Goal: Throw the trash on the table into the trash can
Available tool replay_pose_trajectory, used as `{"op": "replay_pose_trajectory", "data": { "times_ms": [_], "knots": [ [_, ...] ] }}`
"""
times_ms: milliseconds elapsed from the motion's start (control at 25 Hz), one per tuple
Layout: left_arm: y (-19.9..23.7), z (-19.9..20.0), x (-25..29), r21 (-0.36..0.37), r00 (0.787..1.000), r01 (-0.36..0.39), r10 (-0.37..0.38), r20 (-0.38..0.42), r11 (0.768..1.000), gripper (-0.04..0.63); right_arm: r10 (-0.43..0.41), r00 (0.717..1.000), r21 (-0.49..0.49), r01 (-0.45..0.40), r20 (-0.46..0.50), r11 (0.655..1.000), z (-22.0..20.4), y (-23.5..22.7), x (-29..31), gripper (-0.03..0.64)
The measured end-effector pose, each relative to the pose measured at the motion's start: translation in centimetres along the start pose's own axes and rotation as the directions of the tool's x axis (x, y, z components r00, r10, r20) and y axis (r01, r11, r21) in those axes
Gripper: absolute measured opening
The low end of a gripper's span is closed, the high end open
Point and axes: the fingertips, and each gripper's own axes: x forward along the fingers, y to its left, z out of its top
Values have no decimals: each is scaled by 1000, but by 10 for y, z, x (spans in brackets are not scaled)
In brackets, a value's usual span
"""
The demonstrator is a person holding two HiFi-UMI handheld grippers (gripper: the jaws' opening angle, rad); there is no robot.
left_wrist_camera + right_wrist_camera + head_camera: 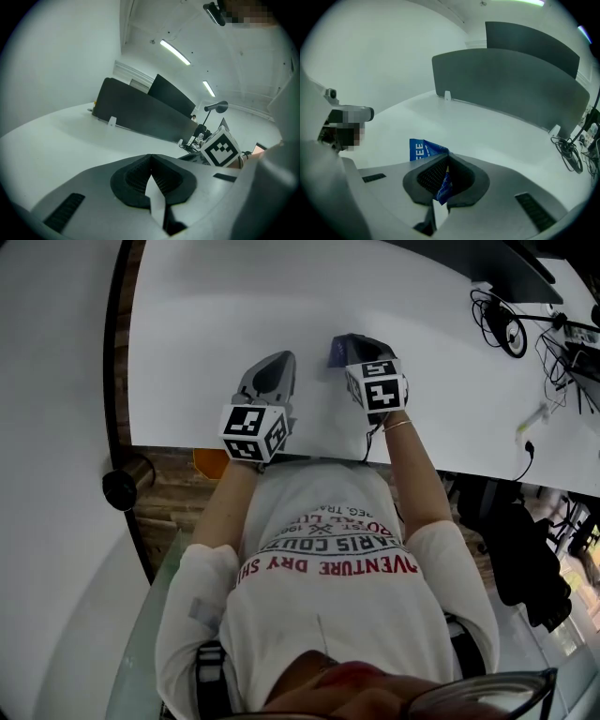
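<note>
A blue wrapper (423, 150) with white letters is pinched between the jaws of my right gripper (446, 172), which is shut on it. In the head view the same wrapper (336, 352) pokes out at the left of the right gripper (359, 346), over the white table (234, 315). My left gripper (272, 371) rests beside it near the table's front edge. Its jaws (151, 174) meet with nothing between them. No trash can is in sight.
Dark partition panels (511, 84) stand along the table's far side. Cables (506, 329) and a green-tipped pen (534, 416) lie at the table's right. A round dark post top (127, 484) and an orange object (211, 461) sit below the table's front edge.
</note>
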Motion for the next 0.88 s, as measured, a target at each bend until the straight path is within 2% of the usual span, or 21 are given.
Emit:
{"op": "replay_pose_trajectory", "data": {
  "times_ms": [120,240,360,440,520,640,800,880],
  "knots": [
    [-9,6,-20,-13,994,-81,81,73,997,23,80,995,-58,-77,58,995,14,19,-18,26],
    [-21,1,-53,-65,975,-168,176,138,984,23,177,980,-125,-166,88,978,22,47,-40,26],
    [-30,-16,-97,-132,942,-257,278,186,957,23,295,951,-206,-272,90,940,22,88,-63,26],
    [-30,-35,-129,-167,906,-341,371,205,925,23,379,922,-272,-346,77,898,18,123,-74,26],
    [-25,-55,-165,-225,843,-446,491,221,867,23,477,878,-349,-434,45,831,14,163,-81,26],
    [-17,-90,-223,-334,732,-565,645,220,755,23,595,803,-446,-543,-29,712,-1,230,-89,26],
    [-9,-140,-307,-427,633,-631,748,199,647,23,656,746,-504,-612,-113,609,-41,318,-107,26],
    [-3,-166,-351,-475,569,-664,802,181,578,23,687,710,-533,-646,-156,547,-60,366,-115,26]
  ]
}}
